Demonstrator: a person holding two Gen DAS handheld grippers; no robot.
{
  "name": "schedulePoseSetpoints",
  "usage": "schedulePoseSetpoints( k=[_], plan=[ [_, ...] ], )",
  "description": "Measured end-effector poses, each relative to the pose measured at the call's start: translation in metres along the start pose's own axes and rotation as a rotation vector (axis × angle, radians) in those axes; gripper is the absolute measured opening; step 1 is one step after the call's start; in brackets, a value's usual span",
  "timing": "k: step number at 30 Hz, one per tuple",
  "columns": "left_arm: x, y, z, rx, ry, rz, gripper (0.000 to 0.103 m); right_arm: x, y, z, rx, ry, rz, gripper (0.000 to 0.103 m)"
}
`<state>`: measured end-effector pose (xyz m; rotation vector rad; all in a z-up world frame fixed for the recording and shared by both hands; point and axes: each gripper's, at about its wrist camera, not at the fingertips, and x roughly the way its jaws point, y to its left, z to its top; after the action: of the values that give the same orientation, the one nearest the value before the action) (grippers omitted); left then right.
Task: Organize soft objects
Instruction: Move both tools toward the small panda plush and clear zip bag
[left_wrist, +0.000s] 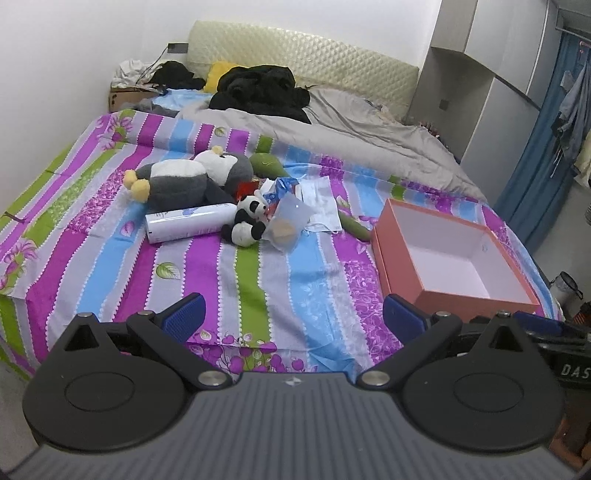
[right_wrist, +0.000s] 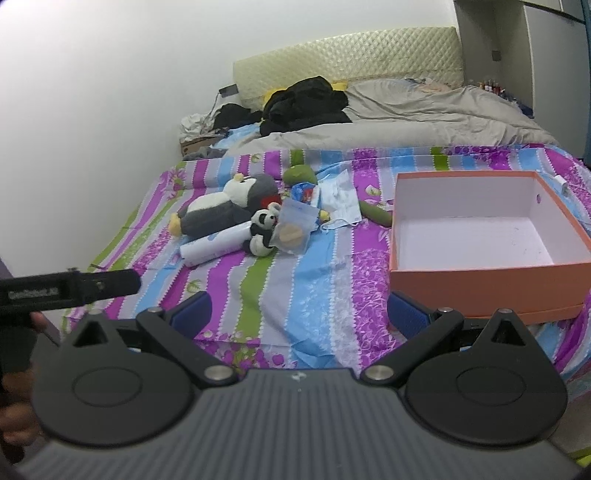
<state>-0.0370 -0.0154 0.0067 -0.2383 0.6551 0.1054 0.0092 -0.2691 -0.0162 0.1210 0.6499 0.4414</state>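
A small black-and-white panda (left_wrist: 246, 220) lies at eleven o'clock among clutter. The left tongs (left_wrist: 291, 318) and right tongs (right_wrist: 299, 314) gape wide, holding nothing.

Both fisheye views look from the foot of the bed (left_wrist: 258, 273) toward the headboard (left_wrist: 303, 59), angled slightly down over the striped sheet. The left wrist view sits further left, so the orange box (left_wrist: 454, 258) falls at its right side and well forward. The right wrist view sits further right and nearer that box (right_wrist: 487, 236), which looms large in it. Each view has its own tool (left_wrist: 291, 317) spread wide along the bottom edge, the right tool (right_wrist: 299, 314) likewise. Both share the toy pile mid-bed, including the small panda (left_wrist: 247, 221), the box and the grey duvet (left_wrist: 369, 125).
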Motion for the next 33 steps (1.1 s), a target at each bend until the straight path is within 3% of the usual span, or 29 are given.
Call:
schedulePoseSetpoints(
  k=[18, 33],
  plan=[
    [0.009, 0.006, -0.005, -0.005, 0.001, 0.007, 0.103, 0.01, -0.001, -0.003, 0.002, -0.012, 0.032, 0.103],
    [0.047, 0.018, -0.026, 0.003, 0.039, 0.017, 0.103, 0.04, -0.013, -0.022, 0.041, 0.028, 0.036, 0.103]
  ],
)
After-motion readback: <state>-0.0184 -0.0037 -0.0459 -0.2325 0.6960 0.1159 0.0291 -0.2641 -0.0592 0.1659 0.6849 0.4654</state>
